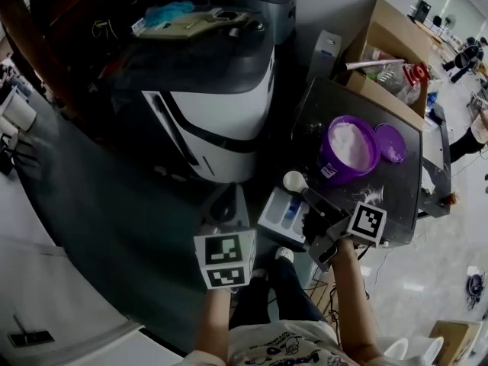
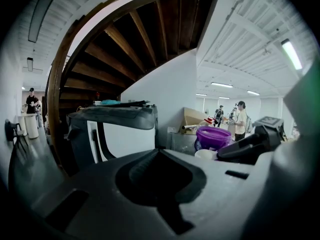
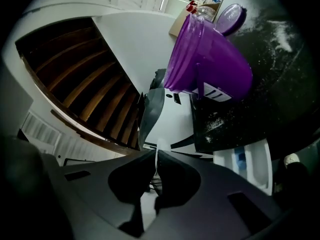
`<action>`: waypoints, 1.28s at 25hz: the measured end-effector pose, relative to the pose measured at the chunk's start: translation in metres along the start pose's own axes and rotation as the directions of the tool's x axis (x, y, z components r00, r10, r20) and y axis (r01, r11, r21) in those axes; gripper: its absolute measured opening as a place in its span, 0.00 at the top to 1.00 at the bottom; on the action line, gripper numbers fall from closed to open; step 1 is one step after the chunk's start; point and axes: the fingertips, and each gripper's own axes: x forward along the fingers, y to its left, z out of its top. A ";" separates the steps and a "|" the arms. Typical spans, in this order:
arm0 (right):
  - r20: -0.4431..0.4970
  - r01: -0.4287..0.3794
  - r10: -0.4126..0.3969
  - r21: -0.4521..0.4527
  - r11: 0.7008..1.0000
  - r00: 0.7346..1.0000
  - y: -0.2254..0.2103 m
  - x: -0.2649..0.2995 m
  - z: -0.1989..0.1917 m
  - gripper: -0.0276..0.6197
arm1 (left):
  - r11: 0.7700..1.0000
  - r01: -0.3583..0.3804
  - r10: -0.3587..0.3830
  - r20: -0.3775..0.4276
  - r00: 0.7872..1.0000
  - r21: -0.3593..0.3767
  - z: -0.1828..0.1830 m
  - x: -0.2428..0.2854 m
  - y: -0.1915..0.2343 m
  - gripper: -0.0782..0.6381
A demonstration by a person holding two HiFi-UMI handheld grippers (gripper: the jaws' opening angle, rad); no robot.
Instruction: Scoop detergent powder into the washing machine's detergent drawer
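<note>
- Your right gripper (image 1: 315, 204) is clenched on the thin white handle of the scoop (image 1: 294, 180); in the right gripper view the handle (image 3: 159, 148) stands pinched between the two jaws of that gripper (image 3: 156, 156)
- The scoop's round white bowl sits just past the far edge of the detergent drawer (image 1: 284, 213), between the drawer and the purple tub (image 1: 347, 151); whether it carries powder cannot be told
- The drawer is open, white with a blue compartment, and juts out under the near edge of the dark top (image 1: 404, 185); the right gripper view shows it low at the right (image 3: 248, 164)
- The tub stands uncovered on the dark top with white powder inside, and its purple lid (image 1: 390, 143) lies just beside it, on the right
- Loose powder is scattered over the dark top near the tub (image 3: 210, 64)
- Your left gripper (image 1: 226, 203) is closed on nothing, its jaws meeting in the left gripper view (image 2: 159, 154), and it hangs to the left of the drawer
- The white and dark washing machine (image 1: 221, 120) stands beyond your left gripper, left of the dark top
</note>
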 end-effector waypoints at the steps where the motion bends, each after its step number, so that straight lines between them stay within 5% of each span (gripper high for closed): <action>1: -0.004 0.016 -0.016 -0.007 1.000 1.000 -0.004 0.000 -0.003 0.93 | 1.000 0.001 -0.001 -0.005 1.000 -0.002 -0.004 0.000 0.000 0.89; 14: -0.048 0.154 -0.167 -0.203 0.967 0.985 -0.035 0.012 -0.028 0.93 | 1.000 0.012 -0.013 -0.067 0.998 -0.024 -0.042 0.003 0.002 0.89; 23: -0.056 0.260 -0.316 -0.444 0.857 0.947 -0.060 0.016 -0.038 0.93 | 0.999 0.012 -0.016 -0.093 0.996 -0.036 -0.057 0.007 0.003 0.89; 32: -0.044 0.297 -0.427 -0.654 0.696 0.903 -0.074 0.022 -0.043 0.93 | 0.999 0.008 -0.012 -0.102 0.995 -0.041 -0.064 0.008 0.004 0.89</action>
